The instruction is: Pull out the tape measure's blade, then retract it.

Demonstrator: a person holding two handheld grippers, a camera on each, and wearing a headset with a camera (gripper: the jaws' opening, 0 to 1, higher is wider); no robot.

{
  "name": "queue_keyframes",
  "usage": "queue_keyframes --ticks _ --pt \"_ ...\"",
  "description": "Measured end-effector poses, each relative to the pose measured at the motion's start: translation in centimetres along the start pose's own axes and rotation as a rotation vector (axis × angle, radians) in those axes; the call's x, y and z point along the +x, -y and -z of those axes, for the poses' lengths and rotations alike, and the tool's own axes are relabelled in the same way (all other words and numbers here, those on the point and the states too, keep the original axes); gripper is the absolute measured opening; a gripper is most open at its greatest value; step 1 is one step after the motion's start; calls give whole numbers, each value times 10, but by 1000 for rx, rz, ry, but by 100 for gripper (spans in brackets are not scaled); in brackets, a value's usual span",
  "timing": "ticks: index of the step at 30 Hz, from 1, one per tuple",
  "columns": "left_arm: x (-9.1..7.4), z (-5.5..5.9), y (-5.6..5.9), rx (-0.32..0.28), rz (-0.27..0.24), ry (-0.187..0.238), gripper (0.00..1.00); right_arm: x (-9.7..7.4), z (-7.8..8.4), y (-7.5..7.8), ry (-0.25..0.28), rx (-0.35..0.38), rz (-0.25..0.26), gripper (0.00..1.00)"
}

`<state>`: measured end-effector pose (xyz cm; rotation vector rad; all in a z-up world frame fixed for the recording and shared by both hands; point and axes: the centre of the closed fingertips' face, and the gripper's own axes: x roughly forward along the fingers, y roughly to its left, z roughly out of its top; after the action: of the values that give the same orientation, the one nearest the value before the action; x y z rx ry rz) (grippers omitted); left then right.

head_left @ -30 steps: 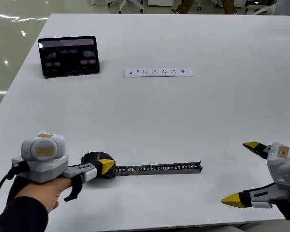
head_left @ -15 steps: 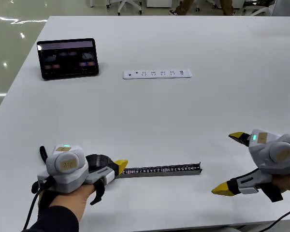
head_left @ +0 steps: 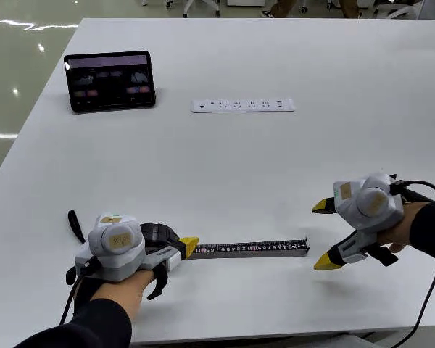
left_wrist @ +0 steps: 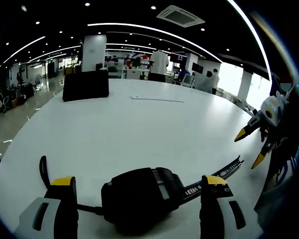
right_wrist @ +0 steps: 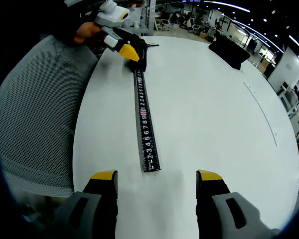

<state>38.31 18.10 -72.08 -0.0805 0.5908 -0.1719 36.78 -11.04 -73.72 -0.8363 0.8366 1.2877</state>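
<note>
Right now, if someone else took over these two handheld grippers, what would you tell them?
Left gripper: open, jaws either side of the tape measure case, no clamp visible.
Right gripper: open and empty, tips just short of the free end of the blade.
The blade lies pulled out, flat on the table.
Done: the pull-out, apparently.
To do: retract the blade into the case.

black tape measure, black blade marked with white numerals, white table.
</note>
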Motion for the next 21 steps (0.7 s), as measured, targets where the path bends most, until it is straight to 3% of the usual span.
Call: queue_keyframes --ticks 2,7,11,16,19,21 --pt "2 0 2 33 0 16 100 5 -2 -1 -12 -14 -29 50" --pt "7 11 8 73 14 -11 100 16 1 -5 -66 -68 -69 36" --pt "7 5 6 50 16 17 100 20 -2 -5 -64 -53 -87 29" --pt "6 4 5 30 13 19 98 24 4 -7 -95 -52 -96 14" --pt "6 3 6 19 17 18 96 23 5 -8 -101 -28 -88 12" --pt "7 5 6 13 20 13 93 23 5 -10 -103 -51 -82 12"
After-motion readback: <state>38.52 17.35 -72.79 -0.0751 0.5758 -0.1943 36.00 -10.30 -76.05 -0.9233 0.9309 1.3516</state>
